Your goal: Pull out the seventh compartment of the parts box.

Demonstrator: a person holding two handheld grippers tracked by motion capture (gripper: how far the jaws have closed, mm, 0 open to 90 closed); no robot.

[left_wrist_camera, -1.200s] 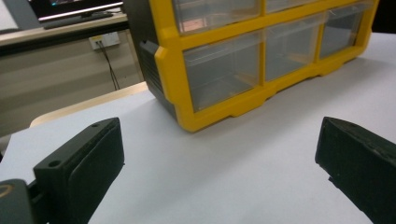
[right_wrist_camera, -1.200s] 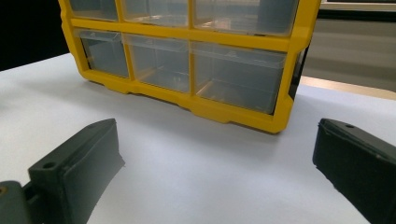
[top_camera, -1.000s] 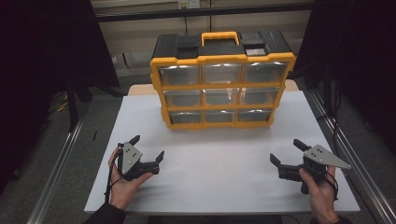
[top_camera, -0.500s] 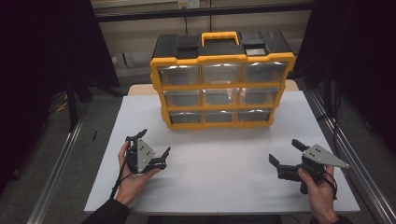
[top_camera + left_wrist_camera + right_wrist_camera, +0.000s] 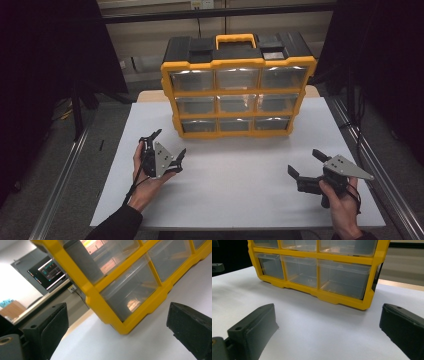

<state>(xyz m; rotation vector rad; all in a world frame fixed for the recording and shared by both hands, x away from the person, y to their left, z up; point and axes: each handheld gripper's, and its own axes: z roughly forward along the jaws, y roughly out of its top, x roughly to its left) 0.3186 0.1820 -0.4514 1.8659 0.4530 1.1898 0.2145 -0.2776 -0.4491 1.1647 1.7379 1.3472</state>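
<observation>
A yellow-framed organizer [image 5: 235, 90] stands upright at the far middle of the white counter [image 5: 240, 185]. Its top is black with a yellow carry handle [image 5: 235, 38]. The front holds nine clear drawers [image 5: 235, 102] in three rows of three, all pushed in; its lower-left drawer [image 5: 132, 293] has something pale inside.

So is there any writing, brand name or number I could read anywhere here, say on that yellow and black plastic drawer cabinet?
None can be read.
Yellow and black plastic drawer cabinet: no legible brand or label; orange patches behind a clear drawer are too blurred.
Dark monitor screen in the left gripper view: coloured lines, too small to read.
</observation>
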